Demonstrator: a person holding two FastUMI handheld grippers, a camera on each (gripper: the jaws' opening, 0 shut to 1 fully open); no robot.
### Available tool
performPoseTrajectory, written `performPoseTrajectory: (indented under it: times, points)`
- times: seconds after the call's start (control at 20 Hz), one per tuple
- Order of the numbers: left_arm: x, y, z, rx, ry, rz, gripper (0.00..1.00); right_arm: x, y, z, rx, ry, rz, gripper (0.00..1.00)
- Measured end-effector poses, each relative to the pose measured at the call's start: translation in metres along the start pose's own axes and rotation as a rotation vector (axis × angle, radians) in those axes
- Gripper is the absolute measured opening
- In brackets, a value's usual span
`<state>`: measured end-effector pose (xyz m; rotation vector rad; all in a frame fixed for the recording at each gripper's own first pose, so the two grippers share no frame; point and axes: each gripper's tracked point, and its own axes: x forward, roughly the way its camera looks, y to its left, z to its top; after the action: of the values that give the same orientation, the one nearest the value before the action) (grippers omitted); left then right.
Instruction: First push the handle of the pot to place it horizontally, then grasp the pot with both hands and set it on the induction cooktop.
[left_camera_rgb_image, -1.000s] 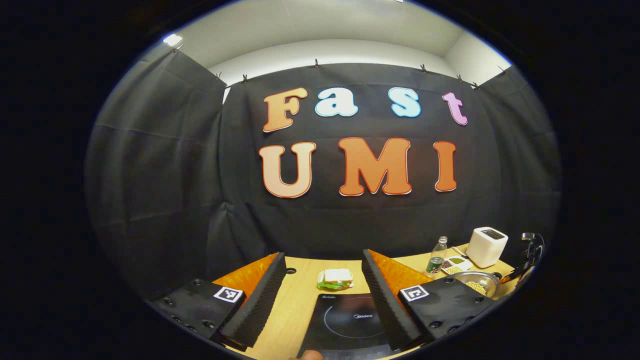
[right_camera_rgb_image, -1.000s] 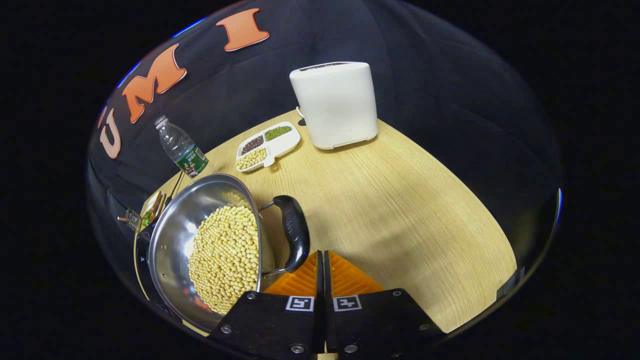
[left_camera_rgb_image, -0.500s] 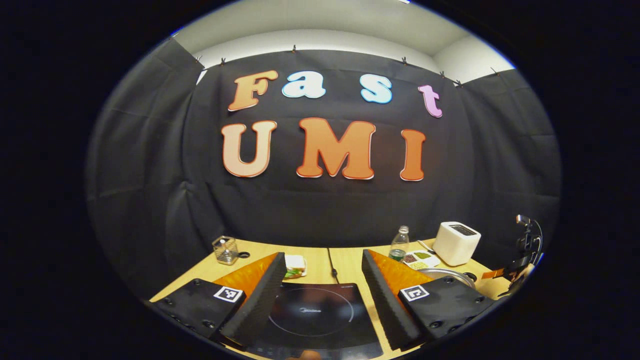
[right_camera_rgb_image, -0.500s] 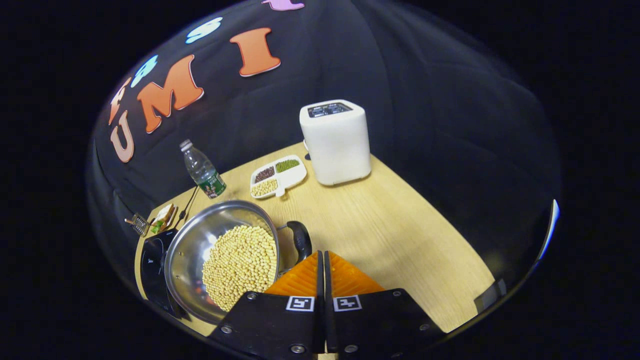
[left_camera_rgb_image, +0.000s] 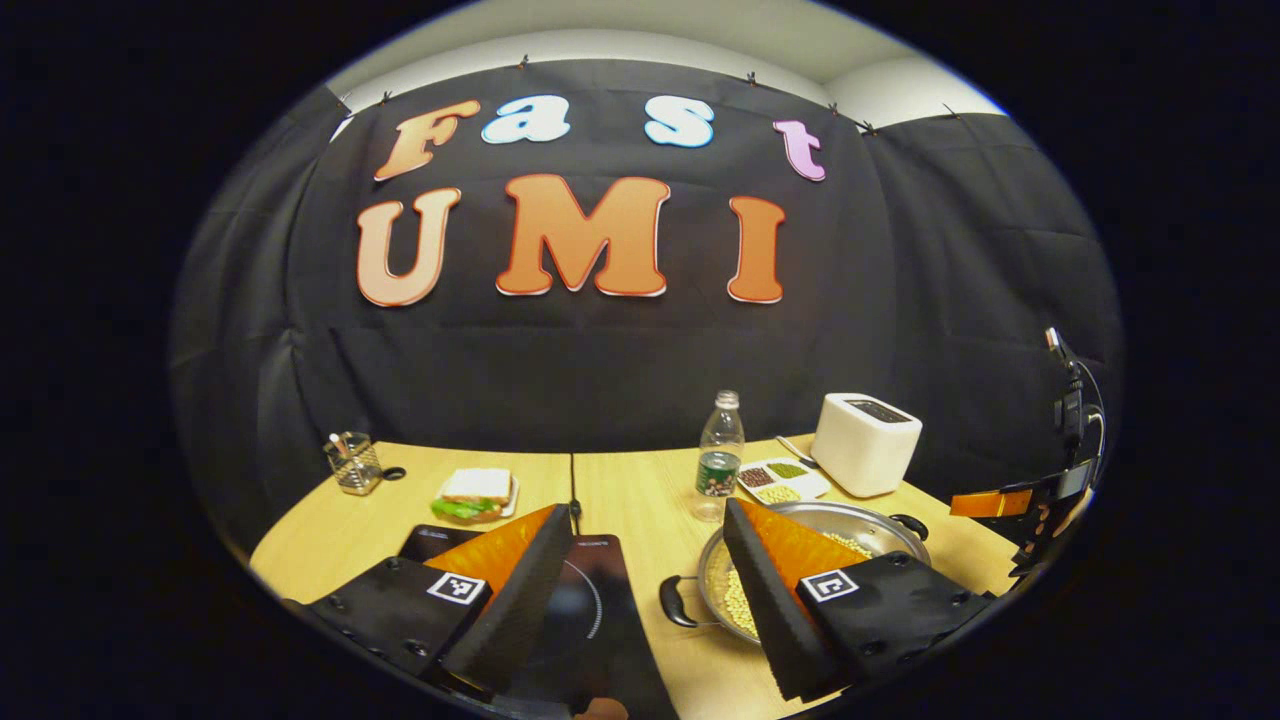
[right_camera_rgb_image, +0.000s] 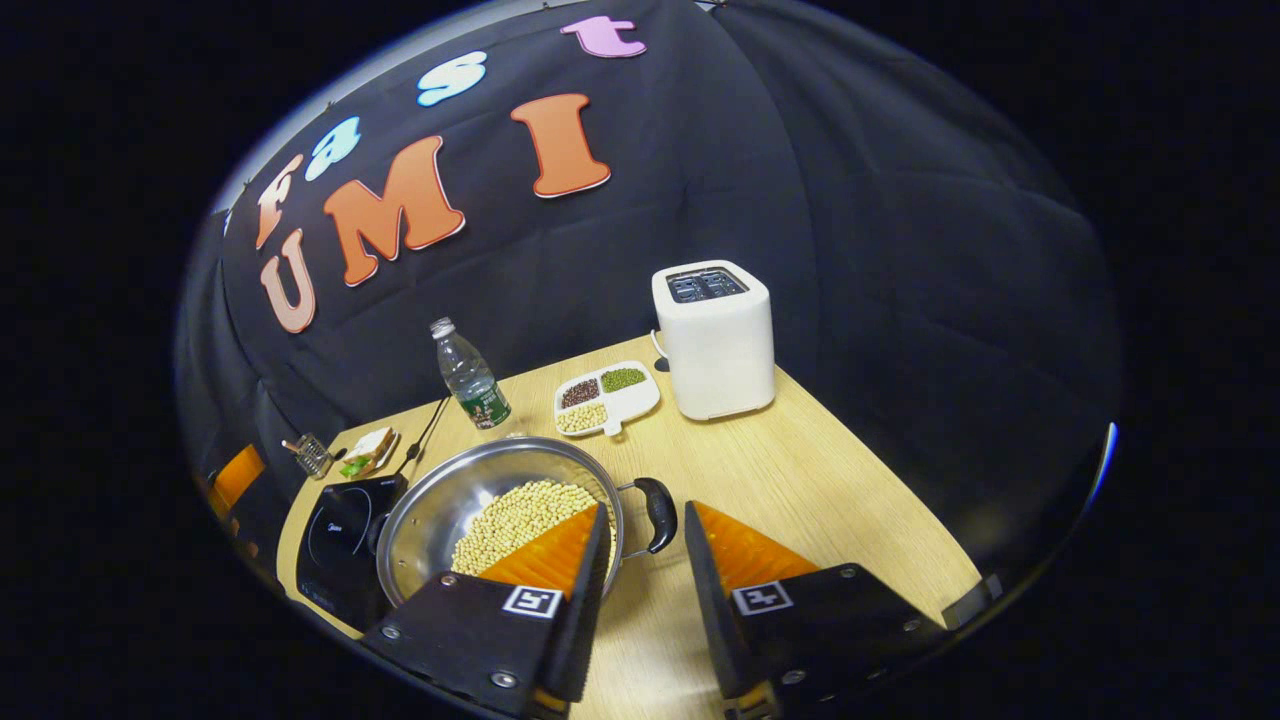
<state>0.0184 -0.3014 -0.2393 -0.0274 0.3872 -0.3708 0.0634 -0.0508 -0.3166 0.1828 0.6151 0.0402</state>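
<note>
The wooden table carries everything. The induction cooktop lies flat on it, and the pot, full of yellow beans, stands on the table just beside it, touching its right edge. The pot has two black handles: one lies just ahead of the gap of your right gripper, whose fingers are spread wide and hold nothing; the other lies between the fingers of your left gripper, also wide and empty, with the cooktop under its left finger. Behind the pot you have one toaster, one water bottle and one divided dish; farther left one sandwich and one wire holder.
</note>
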Motion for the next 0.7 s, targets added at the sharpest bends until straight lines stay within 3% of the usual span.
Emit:
performPoseTrajectory:
  times: [0.15,0.35,0.7]
  points:
    - [0.022,-0.014,-0.033,-0.007,0.073,-0.026,0.99,0.013,-0.002,-0.001,-0.068,-0.014,-0.029,0.74]
    - [0.048,-0.026,-0.07,-0.013,0.162,-0.046,0.97,0.034,-0.003,-0.009,-0.102,0.013,-0.04,0.9]
    - [0.078,-0.029,-0.116,-0.028,0.292,-0.04,1.0,0.073,0.002,-0.025,-0.101,0.082,-0.046,0.94]
